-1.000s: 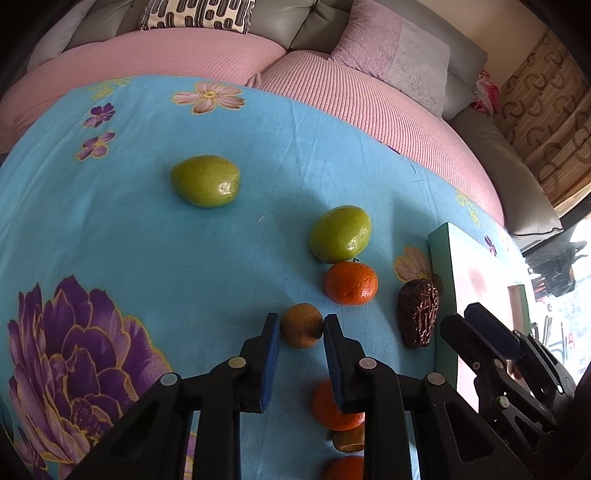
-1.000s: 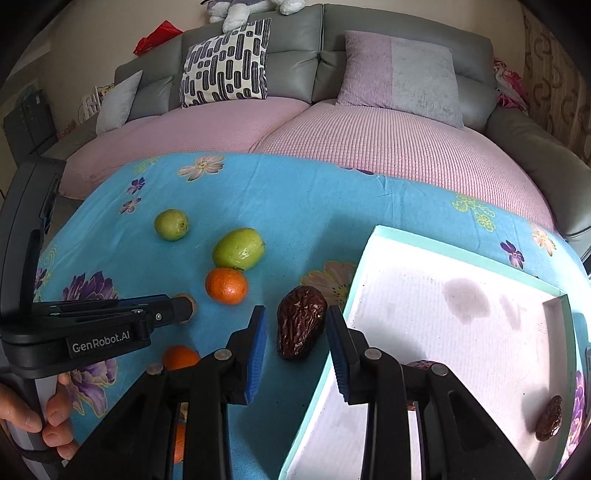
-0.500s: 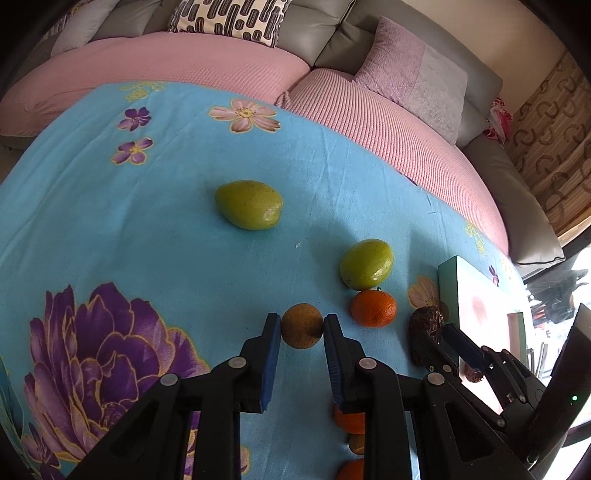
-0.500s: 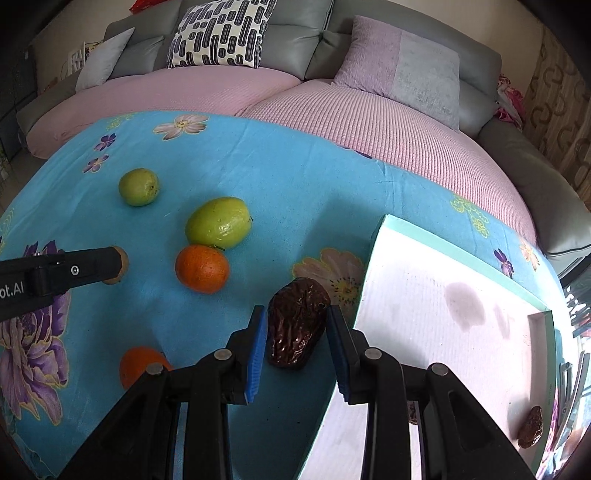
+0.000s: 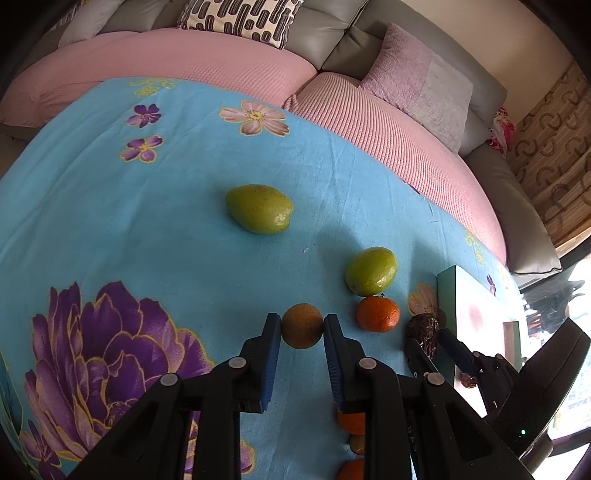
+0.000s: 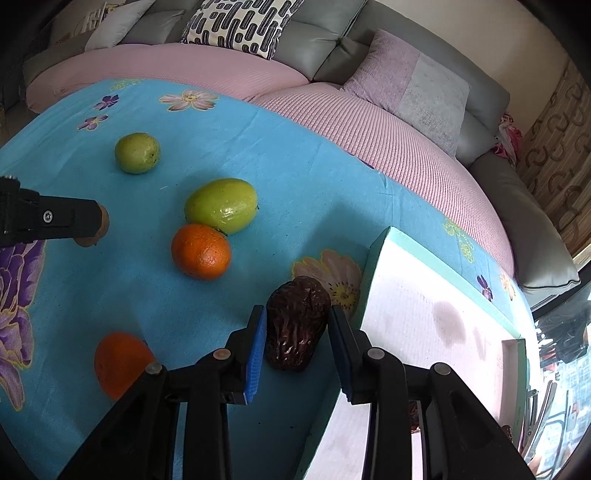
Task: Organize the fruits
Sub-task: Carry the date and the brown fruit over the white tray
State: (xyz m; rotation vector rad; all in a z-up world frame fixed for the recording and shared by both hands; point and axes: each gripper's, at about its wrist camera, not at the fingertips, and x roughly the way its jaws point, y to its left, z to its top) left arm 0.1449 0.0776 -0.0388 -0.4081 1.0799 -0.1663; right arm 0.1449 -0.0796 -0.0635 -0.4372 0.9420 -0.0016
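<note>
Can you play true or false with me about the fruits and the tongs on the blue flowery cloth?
1. The left tongs are around a small brown round fruit. True.
2. The right tongs are around a banana. False: a wrinkly dark date.
3. The orange touches a green fruit. True.
4. The white tray is piled with oranges. False: no oranges show in it.

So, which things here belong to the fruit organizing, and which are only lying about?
For the job:
- left gripper around the small brown fruit
- right gripper around the dark date
- green fruits
- oranges
- tray

Lying about:
- sofa cushions
- flowered blue cloth
</note>
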